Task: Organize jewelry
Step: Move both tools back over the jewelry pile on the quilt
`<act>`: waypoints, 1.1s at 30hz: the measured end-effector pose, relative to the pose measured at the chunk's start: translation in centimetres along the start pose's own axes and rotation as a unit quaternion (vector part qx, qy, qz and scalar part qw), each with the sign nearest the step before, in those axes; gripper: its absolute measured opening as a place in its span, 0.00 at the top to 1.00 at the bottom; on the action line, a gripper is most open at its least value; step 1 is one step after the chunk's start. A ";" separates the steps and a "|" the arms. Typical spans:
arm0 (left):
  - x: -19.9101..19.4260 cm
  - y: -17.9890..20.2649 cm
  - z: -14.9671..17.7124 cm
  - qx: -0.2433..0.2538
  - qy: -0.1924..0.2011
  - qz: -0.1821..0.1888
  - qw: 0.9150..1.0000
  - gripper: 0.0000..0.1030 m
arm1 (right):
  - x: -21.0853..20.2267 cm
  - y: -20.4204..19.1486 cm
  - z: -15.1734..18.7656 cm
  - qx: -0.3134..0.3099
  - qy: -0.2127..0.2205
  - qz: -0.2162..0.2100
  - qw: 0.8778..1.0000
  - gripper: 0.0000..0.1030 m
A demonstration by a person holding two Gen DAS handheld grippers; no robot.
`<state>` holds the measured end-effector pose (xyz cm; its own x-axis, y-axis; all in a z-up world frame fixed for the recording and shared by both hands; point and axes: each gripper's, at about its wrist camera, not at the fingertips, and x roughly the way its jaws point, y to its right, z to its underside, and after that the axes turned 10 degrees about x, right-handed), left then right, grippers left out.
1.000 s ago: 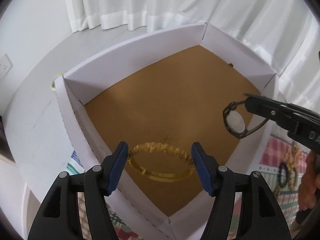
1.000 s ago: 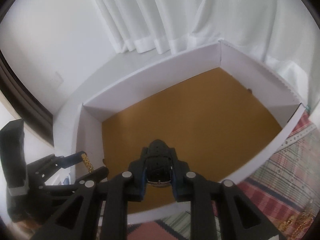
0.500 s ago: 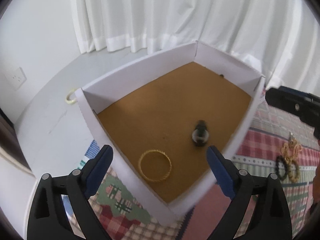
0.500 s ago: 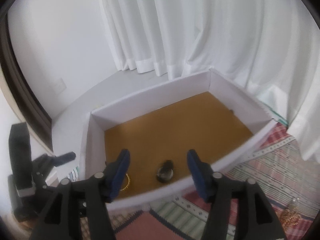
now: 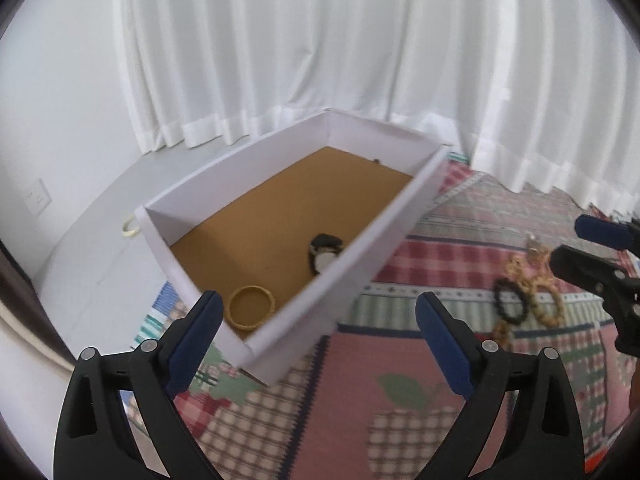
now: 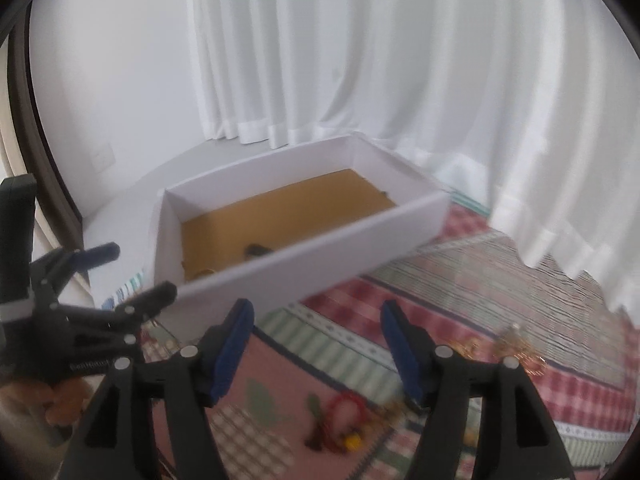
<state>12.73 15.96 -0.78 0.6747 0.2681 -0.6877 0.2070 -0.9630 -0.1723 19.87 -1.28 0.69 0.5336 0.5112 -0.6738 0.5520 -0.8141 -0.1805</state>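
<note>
The left gripper (image 5: 318,332) has its fingers (image 5: 442,342) spread wide and they are opening; nothing is between them. Just beyond the left finger, the white box (image 5: 372,248) stands on the patterned cloth (image 5: 400,360). Inside it, on the brown floor, the gold bangle (image 5: 251,306) lies flat near the closest corner, and the watch (image 5: 324,254) lies further in, close to the near wall.

The right gripper (image 6: 316,344) also has its fingers (image 6: 234,346) released and opening, with nothing between them. Below and between these fingers a red bracelet (image 6: 346,410) lies on the cloth, blurred. To the right of the fingers, gold jewelry (image 6: 520,350) lies on the cloth. In the left wrist view, a black bead bracelet (image 5: 510,300) and gold chains (image 5: 536,284) lie to the right of the left fingers, near the right gripper's tips.
</note>
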 end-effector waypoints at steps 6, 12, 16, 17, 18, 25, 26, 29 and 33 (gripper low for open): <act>-0.7 4.0 1.8 0.016 -0.006 0.032 0.999 0.05 | -4.0 2.7 4.4 0.016 0.022 0.050 0.998 0.29; -0.2 9.1 5.5 0.055 -0.021 0.075 0.995 0.05 | -6.7 6.8 10.1 0.069 0.046 0.110 0.990 0.28; 0.4 11.8 7.5 0.081 -0.042 0.098 0.991 0.05 | -6.7 10.9 14.6 0.115 0.034 0.177 0.977 0.26; 0.4 12.4 7.9 0.084 -0.045 0.108 0.990 0.05 | -6.5 11.7 15.4 0.123 0.027 0.190 0.974 0.26; 0.4 12.7 8.1 0.085 -0.044 0.114 0.989 0.05 | -6.2 12.9 16.4 0.137 0.019 0.202 0.970 0.26; 0.6 13.5 8.5 0.066 -0.048 0.120 0.989 0.05 | -5.3 18.9 19.4 0.193 -0.012 0.258 0.947 0.26; 0.6 13.5 8.5 0.065 -0.049 0.116 0.990 0.05 | -5.0 19.6 19.4 0.197 -0.016 0.265 0.944 0.26; 1.0 13.5 8.5 0.063 -0.053 0.102 0.991 0.05 | -4.4 21.1 19.4 0.210 -0.019 0.267 0.940 0.26; 1.6 13.5 8.6 0.056 -0.063 0.096 0.992 0.05 | -2.6 23.7 19.0 0.221 -0.024 0.276 0.935 0.26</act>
<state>10.49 3.14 -10.33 0.5987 0.0805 -0.7969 -0.0010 -0.9949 -0.1012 19.38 -27.18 -15.45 0.6246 -0.0249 -0.7806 -0.1233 -0.9901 -0.0671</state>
